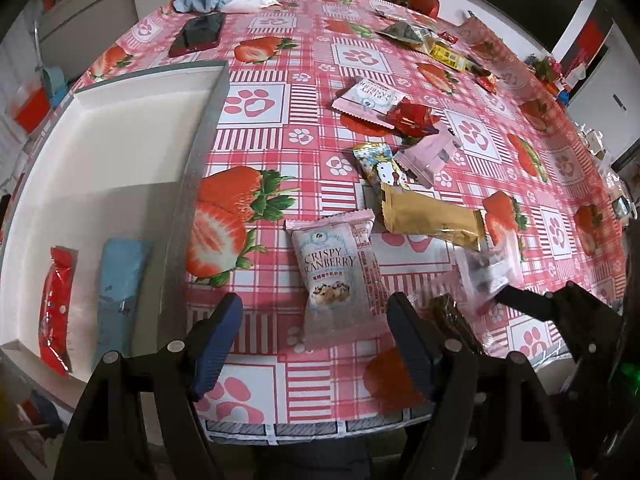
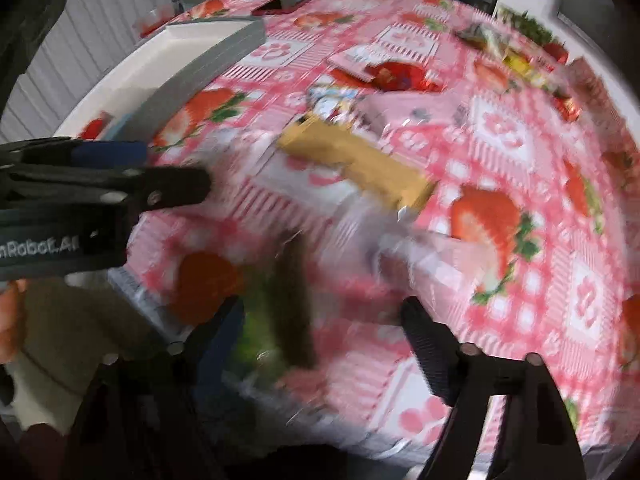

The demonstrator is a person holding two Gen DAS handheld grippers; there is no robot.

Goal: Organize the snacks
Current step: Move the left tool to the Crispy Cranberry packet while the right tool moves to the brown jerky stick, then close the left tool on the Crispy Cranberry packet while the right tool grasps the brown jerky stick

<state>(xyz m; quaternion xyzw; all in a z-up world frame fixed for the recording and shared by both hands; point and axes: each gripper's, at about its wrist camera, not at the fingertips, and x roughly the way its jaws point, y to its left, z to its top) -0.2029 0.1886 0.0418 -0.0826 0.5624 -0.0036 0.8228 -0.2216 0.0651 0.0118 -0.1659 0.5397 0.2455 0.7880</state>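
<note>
Only 2 snacks, a red packet (image 1: 57, 308) and a blue packet (image 1: 120, 284), lie in the white tray (image 1: 120, 152) at left, while the cranberry bar (image 1: 334, 276) and about 8 others wait mid-frame on the tablecloth (image 1: 280, 120), so the job looks barely begun; the left gripper (image 1: 316, 344) and the right gripper (image 2: 324, 352) are both spread wide, holding nothing.

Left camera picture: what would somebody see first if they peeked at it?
Probably the pink strawberry tablecloth, covered in scattered snack packets. Nearest, between the left tool's open fingers, lies a Crispy Cranberry packet. On the left a white tray holds a red packet beside a blue packet.

black arms, ribbed blue fingers (image 1: 216, 344); silver screws
</note>
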